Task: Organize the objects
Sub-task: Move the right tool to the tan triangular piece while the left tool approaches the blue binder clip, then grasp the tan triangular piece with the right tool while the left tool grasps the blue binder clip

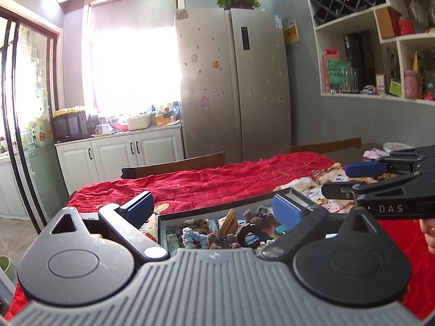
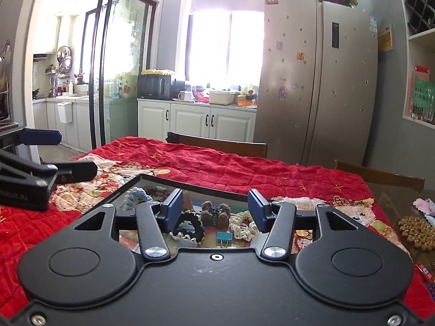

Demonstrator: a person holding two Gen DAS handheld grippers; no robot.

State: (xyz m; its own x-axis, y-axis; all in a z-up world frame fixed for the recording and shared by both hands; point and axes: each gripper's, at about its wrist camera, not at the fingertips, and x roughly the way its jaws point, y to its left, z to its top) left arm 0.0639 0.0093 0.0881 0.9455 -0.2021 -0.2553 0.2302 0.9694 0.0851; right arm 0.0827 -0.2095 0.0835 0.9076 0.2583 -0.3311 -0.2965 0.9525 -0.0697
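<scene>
A shallow black-rimmed box sits on the red tablecloth and holds several hair ties and clips. In the right wrist view the box shows a brown fuzzy scrunchie, a black scrunchie, a cream one, a light blue one and a teal binder clip. My left gripper is open and empty above the box's near side. My right gripper is open and empty over the scrunchies. It also shows at the right of the left wrist view.
Two wooden chair backs stand along the table's far edge. A brown knobbly mat and a pink cloth lie at the table's right end. A fridge and white cabinets stand behind.
</scene>
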